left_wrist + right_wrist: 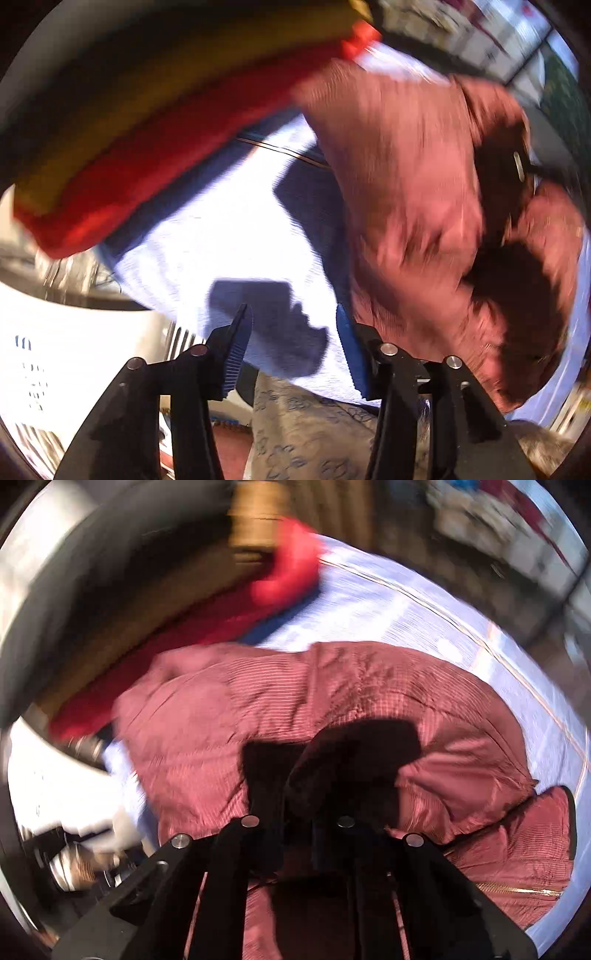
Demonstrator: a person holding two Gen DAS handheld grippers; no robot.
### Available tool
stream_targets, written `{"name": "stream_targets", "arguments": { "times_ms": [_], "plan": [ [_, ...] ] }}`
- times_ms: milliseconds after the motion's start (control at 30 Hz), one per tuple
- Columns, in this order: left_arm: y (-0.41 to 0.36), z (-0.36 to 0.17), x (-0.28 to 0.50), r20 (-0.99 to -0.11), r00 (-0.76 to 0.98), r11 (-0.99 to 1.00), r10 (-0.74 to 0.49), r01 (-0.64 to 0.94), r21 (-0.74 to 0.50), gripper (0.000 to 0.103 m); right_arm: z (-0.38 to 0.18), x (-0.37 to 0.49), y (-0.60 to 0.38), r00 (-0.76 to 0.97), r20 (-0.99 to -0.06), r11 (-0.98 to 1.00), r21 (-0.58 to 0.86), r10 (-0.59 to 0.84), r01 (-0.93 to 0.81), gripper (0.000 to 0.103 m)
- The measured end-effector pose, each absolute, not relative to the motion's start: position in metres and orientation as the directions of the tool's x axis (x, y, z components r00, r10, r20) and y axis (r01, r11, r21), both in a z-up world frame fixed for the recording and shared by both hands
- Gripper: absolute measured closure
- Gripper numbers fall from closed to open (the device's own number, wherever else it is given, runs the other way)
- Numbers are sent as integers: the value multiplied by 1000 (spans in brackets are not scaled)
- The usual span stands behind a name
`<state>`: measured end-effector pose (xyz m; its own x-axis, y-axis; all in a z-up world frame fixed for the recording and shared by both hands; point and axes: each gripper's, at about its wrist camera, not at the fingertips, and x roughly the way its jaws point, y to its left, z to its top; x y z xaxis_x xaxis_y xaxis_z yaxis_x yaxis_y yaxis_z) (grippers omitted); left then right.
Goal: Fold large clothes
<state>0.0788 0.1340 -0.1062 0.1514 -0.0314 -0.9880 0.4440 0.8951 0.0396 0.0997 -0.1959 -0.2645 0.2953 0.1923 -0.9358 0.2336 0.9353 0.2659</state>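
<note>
A large maroon garment (332,686) with fine pale stripes and a gold zipper lies crumpled on a pale blue-white sheet (406,602). My right gripper (295,764) is right on top of it. Its dark fingers stand close together, and a shadowed fold of the cloth bunches up between and around them. In the left wrist view the same garment (406,166) fills the right side, blurred. My left gripper (291,310) hangs over bare sheet (221,229) just left of the garment's edge. Its blue pads (236,354) are apart with nothing between them.
A red and yellow padded roll (110,166) lies along the far side of the sheet; its red end (288,572) also shows in the right wrist view. Grey patterned cloth (306,424) sits below the left gripper. Blurred white and metallic objects (81,856) stand beyond the sheet's left edge.
</note>
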Motion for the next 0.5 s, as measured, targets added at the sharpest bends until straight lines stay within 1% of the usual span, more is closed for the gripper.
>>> {"name": "stream_targets", "arguments": {
  "times_ms": [33,67,100,133,167,200,233,267,300,333,367,400,500],
  "plan": [
    [153,-87,89,-982,181,915,-47,402,30,44,-253,92,-172,304,-909,928,342,286,149,95],
    [146,-79,92,-975,216,926,-46,376,40,42,-248,84,-157,300,-884,911,402,359,95,96],
    [155,-66,100,-968,247,933,-39,355,53,41,-239,75,-130,270,-830,863,505,488,-8,96],
    [164,-50,111,-958,285,941,-38,332,62,35,-231,67,-103,216,-793,821,561,569,-105,96],
    [161,-45,117,-951,306,945,-44,322,60,29,-226,60,-72,125,-780,783,580,613,-222,96],
    [161,-38,126,-945,322,946,-62,320,47,26,-223,53,-50,81,-785,766,568,614,-300,95],
    [161,-34,131,-942,327,945,-81,325,32,21,-221,47,-29,62,-806,762,528,589,-374,94],
    [155,-35,135,-944,321,942,-76,334,38,20,-220,45,-20,58,-826,765,491,561,-416,89],
    [146,-39,136,-946,317,935,-67,352,52,20,-220,48,-16,65,-853,780,440,519,-445,78],
    [137,-43,134,-946,314,925,-79,378,49,20,-218,52,-22,79,-859,795,428,505,-430,69],
    [142,-47,132,-945,312,917,-97,397,37,17,-215,56,-37,93,-844,802,459,528,-383,40],
    [146,-58,126,-945,306,909,-116,417,23,15,-210,57,-52,111,-826,802,492,553,-338,20],
    [139,-105,122,-964,233,905,-127,425,-16,15,-185,59,-107,191,-772,793,571,607,-211,19]
  ]
}}
